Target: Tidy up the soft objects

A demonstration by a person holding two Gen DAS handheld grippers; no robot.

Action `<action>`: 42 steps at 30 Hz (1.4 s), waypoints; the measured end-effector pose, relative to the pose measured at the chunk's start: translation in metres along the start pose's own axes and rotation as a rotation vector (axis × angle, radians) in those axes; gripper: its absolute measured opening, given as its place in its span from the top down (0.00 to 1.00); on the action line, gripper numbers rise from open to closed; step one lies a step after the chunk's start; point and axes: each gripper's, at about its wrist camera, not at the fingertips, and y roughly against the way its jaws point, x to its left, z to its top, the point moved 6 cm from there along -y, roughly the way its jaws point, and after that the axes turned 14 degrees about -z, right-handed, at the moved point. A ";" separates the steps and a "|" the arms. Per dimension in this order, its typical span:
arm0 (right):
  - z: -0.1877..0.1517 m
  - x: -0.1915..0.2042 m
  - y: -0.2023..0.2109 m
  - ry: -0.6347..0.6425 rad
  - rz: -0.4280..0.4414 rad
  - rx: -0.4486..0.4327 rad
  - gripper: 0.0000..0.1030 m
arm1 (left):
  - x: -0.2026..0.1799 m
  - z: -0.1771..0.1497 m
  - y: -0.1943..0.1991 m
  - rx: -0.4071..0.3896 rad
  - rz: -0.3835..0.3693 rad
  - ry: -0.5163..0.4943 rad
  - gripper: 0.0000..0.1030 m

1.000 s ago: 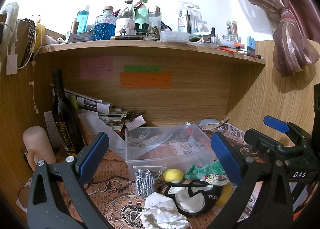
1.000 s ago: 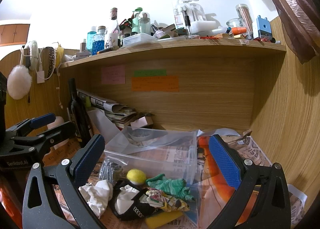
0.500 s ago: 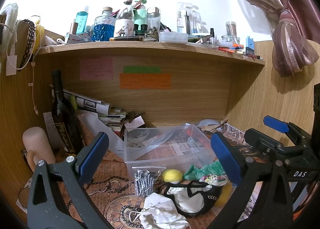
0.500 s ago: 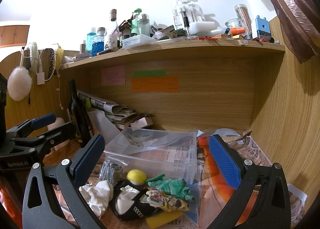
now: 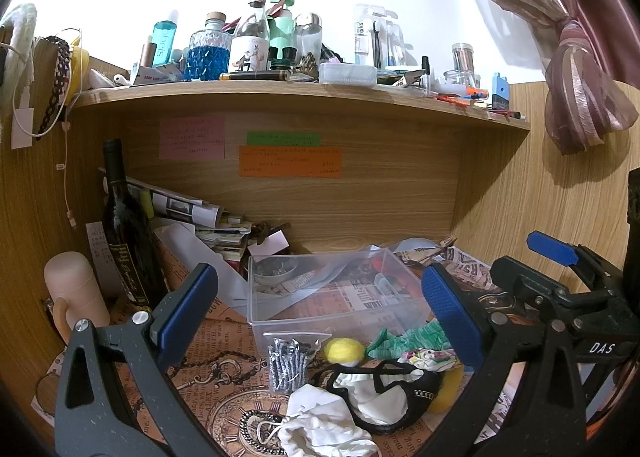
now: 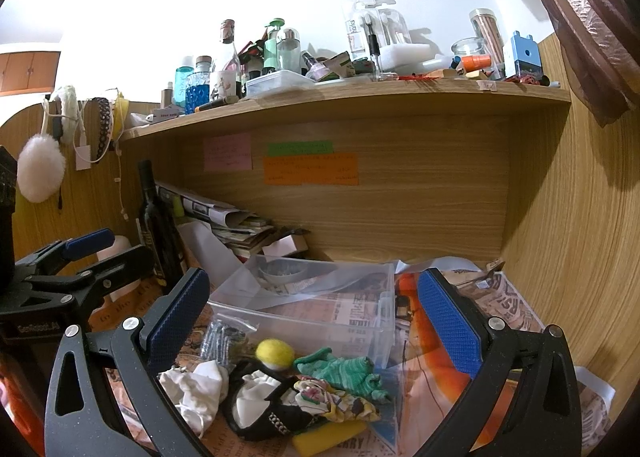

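Several soft items lie heaped on the paper-covered worktop, low centre of both wrist views, just in front of a clear plastic bin [image 6: 320,313] that looks empty: a white drawstring pouch [image 5: 320,423], a black-and-white garment [image 5: 380,393], a yellow felt ball [image 5: 344,351], a green knitted piece [image 6: 340,371], a floral cloth [image 6: 332,397] and a yellow sponge [image 6: 328,435]. Bag of screws [image 5: 288,361], hard goods, sits at the heap's left edge, touching the bin's front wall. Heap's long axis runs left to right across the frame, parallel to that wall. Left gripper [image 5: 320,305]: jaws wide, holding nothing, the pouch and garment below and slightly ahead of them. Right gripper [image 6: 316,313]: jaws wide, holding nothing, the green piece and floral cloth nearly centred beneath them. Judged nearer: right for the green and floral pieces, left for the pouch. Bin lies directly beyond the heap from either gripper, so the likely move is a drop, a pinch, then a short carry forward. Behind, upper frame: dark wine bottle [image 5: 124,225], stacked papers [image 5: 192,213], cluttered shelf [image 5: 300,93].
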 end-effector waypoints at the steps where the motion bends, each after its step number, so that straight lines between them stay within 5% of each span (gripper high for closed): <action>1: 0.000 0.000 0.000 0.000 0.000 0.000 0.00 | 0.001 0.000 0.000 -0.001 -0.001 0.000 0.00; 28: -0.002 0.003 -0.002 -0.001 -0.002 0.007 0.00 | 0.001 0.000 -0.001 0.009 -0.002 0.006 0.00; 42: -0.049 -0.015 -0.058 0.019 -0.010 0.233 0.00 | 0.052 -0.051 -0.049 0.227 0.022 0.110 0.00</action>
